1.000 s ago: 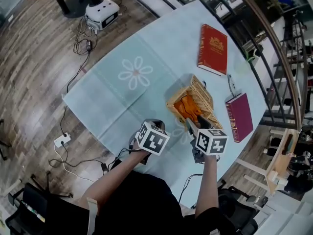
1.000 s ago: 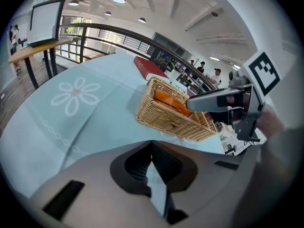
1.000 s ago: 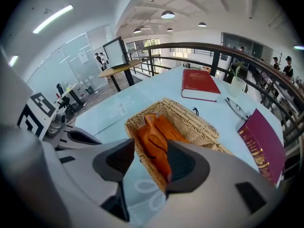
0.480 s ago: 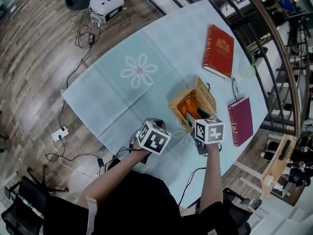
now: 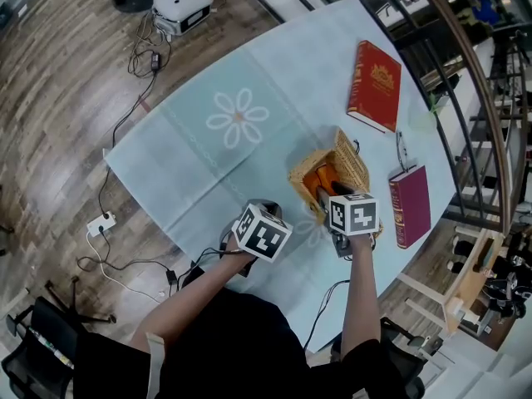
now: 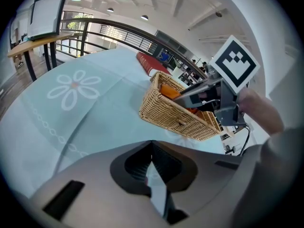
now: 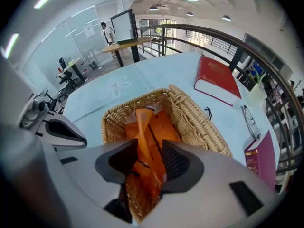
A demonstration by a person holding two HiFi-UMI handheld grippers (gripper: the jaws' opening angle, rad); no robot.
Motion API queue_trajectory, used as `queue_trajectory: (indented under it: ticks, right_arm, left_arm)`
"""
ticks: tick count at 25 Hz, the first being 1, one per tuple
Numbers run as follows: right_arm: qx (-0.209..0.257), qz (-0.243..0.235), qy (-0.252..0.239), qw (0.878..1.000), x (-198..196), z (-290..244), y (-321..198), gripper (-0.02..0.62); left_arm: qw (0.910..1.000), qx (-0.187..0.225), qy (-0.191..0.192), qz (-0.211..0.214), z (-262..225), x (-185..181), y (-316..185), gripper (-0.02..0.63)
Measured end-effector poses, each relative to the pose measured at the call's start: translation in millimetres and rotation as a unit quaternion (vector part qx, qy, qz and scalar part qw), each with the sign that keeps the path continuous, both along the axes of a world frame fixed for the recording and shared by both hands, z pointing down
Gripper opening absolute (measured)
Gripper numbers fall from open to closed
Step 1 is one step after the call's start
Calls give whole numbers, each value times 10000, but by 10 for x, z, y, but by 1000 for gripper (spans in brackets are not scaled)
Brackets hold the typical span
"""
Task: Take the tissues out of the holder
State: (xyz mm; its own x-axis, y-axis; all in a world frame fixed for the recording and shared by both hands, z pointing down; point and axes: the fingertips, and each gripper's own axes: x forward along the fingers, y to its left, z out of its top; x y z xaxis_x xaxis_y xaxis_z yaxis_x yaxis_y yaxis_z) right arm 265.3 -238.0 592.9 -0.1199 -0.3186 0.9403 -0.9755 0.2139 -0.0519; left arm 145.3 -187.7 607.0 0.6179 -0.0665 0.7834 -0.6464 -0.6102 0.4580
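Note:
A wicker basket stands on the pale blue tablecloth, holding orange tissue packs. My right gripper points steeply down into the basket. In the right gripper view its jaws straddle an upright orange pack inside the basket. They have just been closing, and a gap still shows on the left side, so it is open. My left gripper hovers over the cloth left of the basket. Its tips meet with nothing between them. The left gripper view shows the basket and the right gripper beside it.
A red book lies beyond the basket and a maroon book to its right, with glasses between them. A white flower print marks the cloth. A railing runs past the table's right edge. Cables and a power strip lie on the floor at left.
My right gripper has sunk deeper into the basket, over the orange packs. The left gripper has stayed where it was.

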Motion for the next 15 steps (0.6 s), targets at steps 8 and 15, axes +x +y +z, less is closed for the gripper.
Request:
queue_trajectory:
  ticks: [8, 15]
  right_arm:
    - [222, 147, 188, 9995, 47, -15, -21, 35]
    - [529, 324, 214, 9978, 56, -168, 16, 14]
  left_arm:
    - [9999, -126, 68, -59, 4, -20, 6, 9]
    - [9997, -213, 123, -23, -7, -33, 31, 9]
